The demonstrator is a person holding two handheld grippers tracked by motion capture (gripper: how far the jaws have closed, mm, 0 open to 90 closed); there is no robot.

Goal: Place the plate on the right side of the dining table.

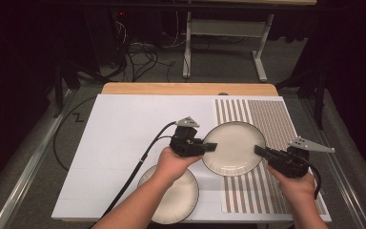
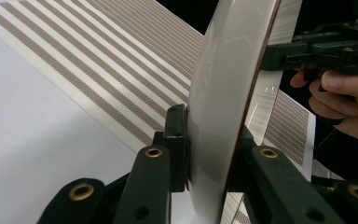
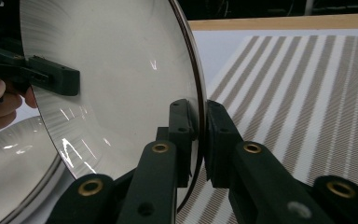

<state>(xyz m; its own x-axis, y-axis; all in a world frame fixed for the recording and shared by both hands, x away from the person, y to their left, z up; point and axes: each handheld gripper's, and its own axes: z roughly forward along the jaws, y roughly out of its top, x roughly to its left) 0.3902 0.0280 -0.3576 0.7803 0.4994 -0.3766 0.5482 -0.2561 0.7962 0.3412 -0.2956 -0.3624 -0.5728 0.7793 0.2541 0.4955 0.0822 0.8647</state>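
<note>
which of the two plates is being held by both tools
The far plate over the striped mat, clamped at opposite rims by the left tool and right tool. The near plate lies untouched under the left forearm.

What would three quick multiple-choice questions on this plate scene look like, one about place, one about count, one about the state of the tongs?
1. Where is the second plate?
A. near table edge, under the left forearm
B. on the striped mat
C. on the floor

2. How many plates are there?
A. one
B. two
C. four

3. How is the held plate gripped?
A. by the left tongs alone
B. by neither
C. by both tongs on opposite rims

Answers:
1 A, the high view shows it on the white sheet at the near edge.
2 B, one is lifted and one lies flat.
3 C, the left tongs and right tongs each clamp a rim; both gripper views show pads pressed on it.
</note>
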